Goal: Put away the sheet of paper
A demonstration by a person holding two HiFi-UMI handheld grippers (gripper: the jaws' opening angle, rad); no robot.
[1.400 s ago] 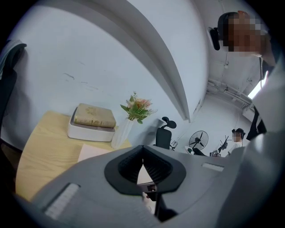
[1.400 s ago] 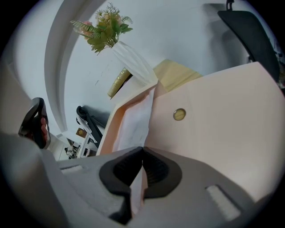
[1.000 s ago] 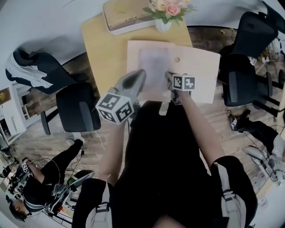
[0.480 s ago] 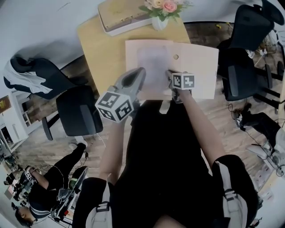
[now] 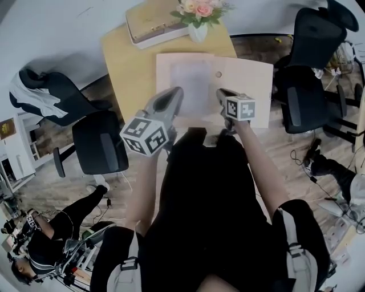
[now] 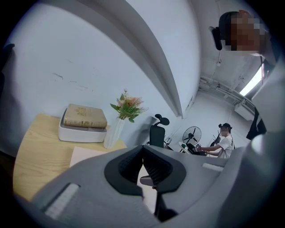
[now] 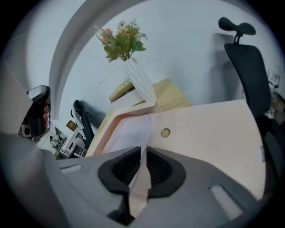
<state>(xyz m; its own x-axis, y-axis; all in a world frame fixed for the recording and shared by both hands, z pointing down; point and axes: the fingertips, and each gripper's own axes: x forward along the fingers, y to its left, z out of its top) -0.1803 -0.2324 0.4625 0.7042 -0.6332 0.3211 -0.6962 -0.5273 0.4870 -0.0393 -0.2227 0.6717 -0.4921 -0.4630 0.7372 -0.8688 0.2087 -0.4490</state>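
The sheet of paper (image 5: 194, 85) lies pale and greyish on the left half of an open pale-pink folder (image 5: 245, 80) with a round snap (image 7: 165, 132). The folder rests on a wooden table (image 5: 128, 68). My right gripper (image 5: 223, 98) is at the sheet's near right edge, shut on the sheet of paper (image 7: 133, 133), which runs up between its pads. My left gripper (image 5: 173, 101) is at the near left edge, held low and level. Its pads meet, with a thin white strip (image 6: 143, 174) between them.
A vase of flowers (image 5: 198, 17) and a book in a white tray (image 5: 154, 23) stand at the table's far end. Black office chairs flank the table on the left (image 5: 100, 142) and right (image 5: 305, 97). People sit in the room beyond.
The right gripper has shifted slightly to the right along the sheet's near edge. The left gripper and the folder stay about where they were.
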